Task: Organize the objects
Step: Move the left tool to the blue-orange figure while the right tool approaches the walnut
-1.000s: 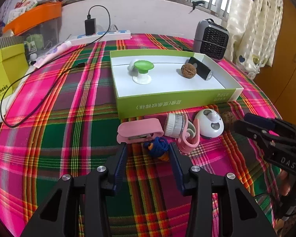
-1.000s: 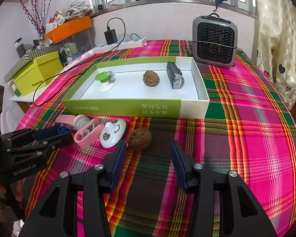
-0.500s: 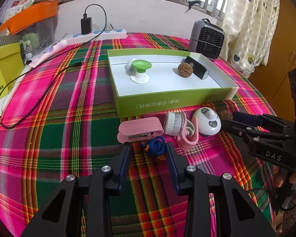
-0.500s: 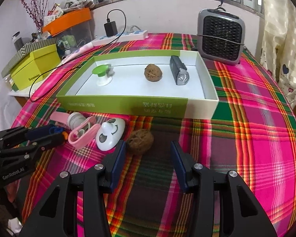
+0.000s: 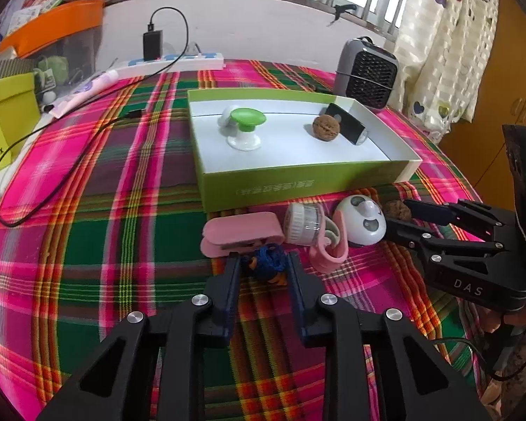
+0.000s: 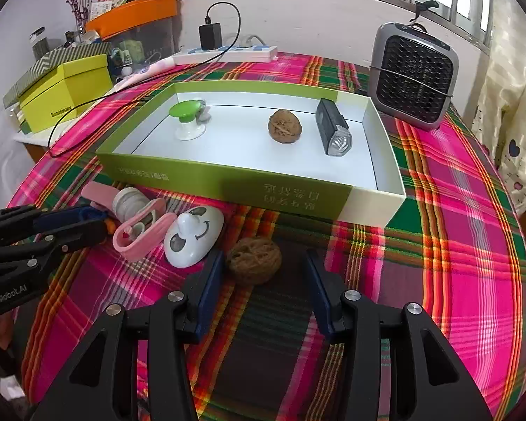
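Blue knotted toy [image 5: 268, 263] lies on plaid cloth [image 5: 87, 238], just in front of pink clip [image 5: 240, 233], w/ white roller [image 5: 303, 224] & white egg gadget [image 5: 359, 221] alongside. Left gripper [image 5: 264, 265] jaws closing around toy, pads at its sides; contact hard to tell. Right gripper [image 6: 263, 270] jaws apart, loose walnut [image 6: 254, 259] between, not touching. Green box [image 6: 228, 179] behind holds another walnut [image 6: 284, 126], torch [image 6: 333, 133], green-top stand [image 6: 187, 119].

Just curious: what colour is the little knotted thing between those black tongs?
Dark blue with orange bits, clearest in the left wrist view.
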Action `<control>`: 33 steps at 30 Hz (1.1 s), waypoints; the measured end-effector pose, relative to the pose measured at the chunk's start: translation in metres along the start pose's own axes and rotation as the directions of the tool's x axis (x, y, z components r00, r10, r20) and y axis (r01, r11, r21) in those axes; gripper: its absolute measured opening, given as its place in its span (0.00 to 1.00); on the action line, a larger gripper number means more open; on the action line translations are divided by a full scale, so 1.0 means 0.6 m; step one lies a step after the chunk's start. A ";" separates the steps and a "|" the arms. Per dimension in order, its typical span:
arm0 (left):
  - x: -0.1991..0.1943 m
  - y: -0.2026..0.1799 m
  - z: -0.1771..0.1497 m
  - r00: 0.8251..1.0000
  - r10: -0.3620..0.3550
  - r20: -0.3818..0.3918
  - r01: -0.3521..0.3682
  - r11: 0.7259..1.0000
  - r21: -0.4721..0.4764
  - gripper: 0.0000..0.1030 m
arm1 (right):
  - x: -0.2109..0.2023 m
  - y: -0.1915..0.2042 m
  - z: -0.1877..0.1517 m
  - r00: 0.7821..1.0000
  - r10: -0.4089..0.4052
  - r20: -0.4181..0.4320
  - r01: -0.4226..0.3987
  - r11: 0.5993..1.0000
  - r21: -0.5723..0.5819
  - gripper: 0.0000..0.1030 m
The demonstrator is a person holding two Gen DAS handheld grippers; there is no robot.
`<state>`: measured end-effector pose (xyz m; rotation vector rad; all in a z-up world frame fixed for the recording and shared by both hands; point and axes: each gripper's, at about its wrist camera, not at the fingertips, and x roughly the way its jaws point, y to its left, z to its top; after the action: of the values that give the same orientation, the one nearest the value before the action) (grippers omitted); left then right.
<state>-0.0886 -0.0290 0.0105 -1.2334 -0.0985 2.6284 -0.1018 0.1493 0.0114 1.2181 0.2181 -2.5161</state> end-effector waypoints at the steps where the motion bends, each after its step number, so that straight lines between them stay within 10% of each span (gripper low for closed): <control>1: 0.000 -0.002 0.000 1.000 0.003 -0.001 -0.003 1.000 0.007 0.22 | 0.000 0.000 0.000 1.000 0.000 0.000 0.000 1.000 -0.004 0.46; 33: -0.002 -0.008 0.005 1.000 0.008 0.007 -0.008 1.000 0.009 0.18 | -0.004 0.008 -0.004 1.000 0.030 0.008 -0.030 0.999 -0.017 0.32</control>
<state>-0.0893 -0.0246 0.0139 -1.2242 -0.0823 2.6374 -0.0972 0.1461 0.0119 1.1948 0.2170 -2.4882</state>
